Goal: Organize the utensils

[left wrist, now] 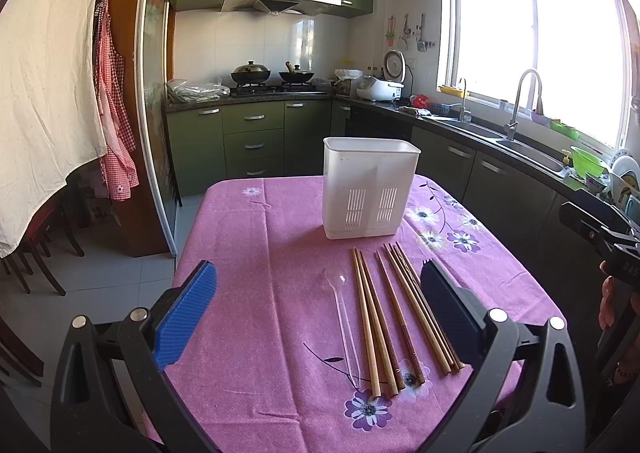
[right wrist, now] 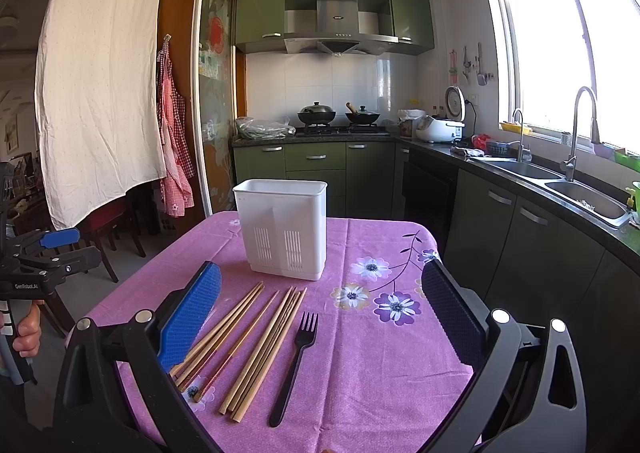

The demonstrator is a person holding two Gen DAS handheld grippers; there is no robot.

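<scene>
Kitchen table, pink cloth [left wrist: 256,325]. Holder [left wrist: 370,189] near far edge; chopsticks [left wrist: 394,321], spoon [left wrist: 344,317], fork [right wrist: 296,365] loose before it. Left gripper [left wrist: 318,317] and right gripper [right wrist: 320,325] both spread, empty. Risk: chopsticks touch; one pinch may scatter neighbours.

Strong daylight floods in through the window [left wrist: 536,53] at the upper right of both frames, blown out to pure white with a pink-purple fringe along its edge. The tablecloth [right wrist: 380,365] is evenly lit and sharp. Fisheye distortion bends the cabinets and counters, and the corners fall to black.
</scene>
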